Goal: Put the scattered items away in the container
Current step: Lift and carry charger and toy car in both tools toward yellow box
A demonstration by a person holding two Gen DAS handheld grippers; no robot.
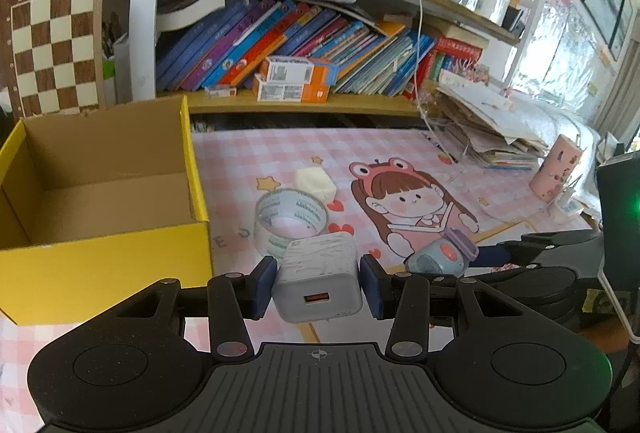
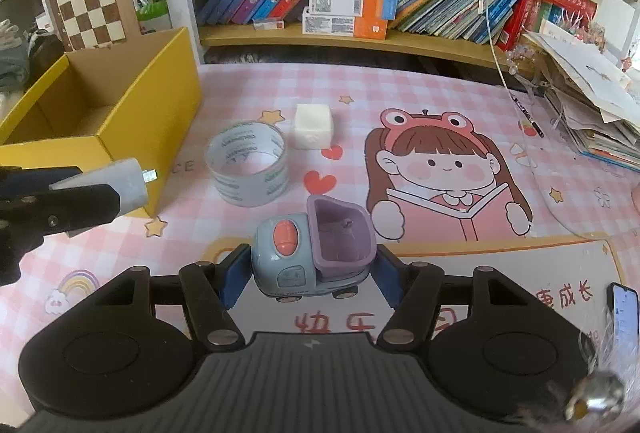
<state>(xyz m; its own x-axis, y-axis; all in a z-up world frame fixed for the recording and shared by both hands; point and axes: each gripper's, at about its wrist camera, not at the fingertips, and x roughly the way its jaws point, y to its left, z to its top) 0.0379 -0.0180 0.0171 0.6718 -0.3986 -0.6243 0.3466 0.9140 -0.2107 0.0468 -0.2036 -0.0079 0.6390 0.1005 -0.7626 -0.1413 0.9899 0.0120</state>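
Above pink mat (image 1: 248, 153), tilted left hand-held gripper (image 1: 318, 283) clamps charger (image 1: 316, 269).

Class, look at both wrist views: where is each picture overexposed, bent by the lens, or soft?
Left wrist view: the window at right is blown out, shelf lines bow, and the charger in the tongs stays sharp. Right wrist view: even light, curved shelf edges, a smeared shiny blob at bottom right.

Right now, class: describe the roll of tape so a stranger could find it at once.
Start at the yellow box on the pink mat. Just right of it lies the tape roll, flat, beside a white cube. It alone is a clear, hollow ring.
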